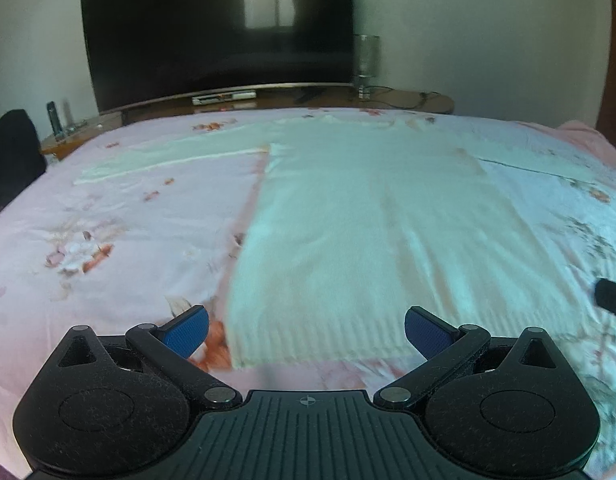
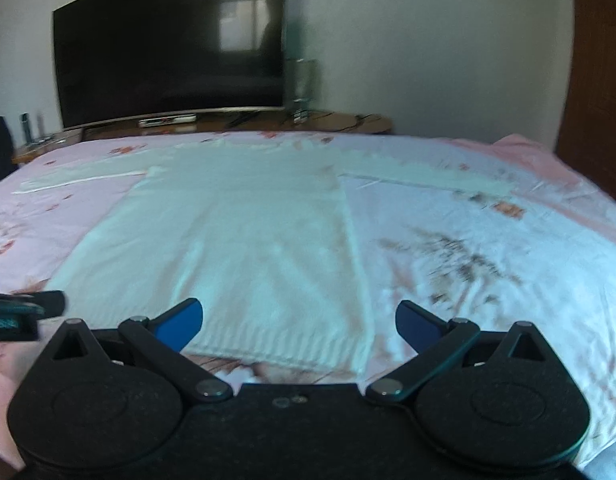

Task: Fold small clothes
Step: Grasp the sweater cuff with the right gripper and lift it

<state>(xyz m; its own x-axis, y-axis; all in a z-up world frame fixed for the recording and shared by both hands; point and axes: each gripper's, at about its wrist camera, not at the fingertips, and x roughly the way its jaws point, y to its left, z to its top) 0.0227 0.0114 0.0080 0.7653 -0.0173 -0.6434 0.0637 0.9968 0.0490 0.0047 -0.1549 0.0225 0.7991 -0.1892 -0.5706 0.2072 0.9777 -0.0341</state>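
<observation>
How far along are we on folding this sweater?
Barely started. Done: the white sweater lies flat on the pink bedsheet, both sleeves spread out. In hand: nothing; the left gripper and right gripper are both open near its hem. Left: every fold, since no sleeve or side is turned in.

A dark television (image 1: 220, 28) stands on a wooden stand (image 1: 428, 100) behind the floral bedsheet (image 1: 108, 240).

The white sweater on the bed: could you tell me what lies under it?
The sweater lies flat on a pink flowered bedsheet. Whatever is beneath its body is covered.
</observation>
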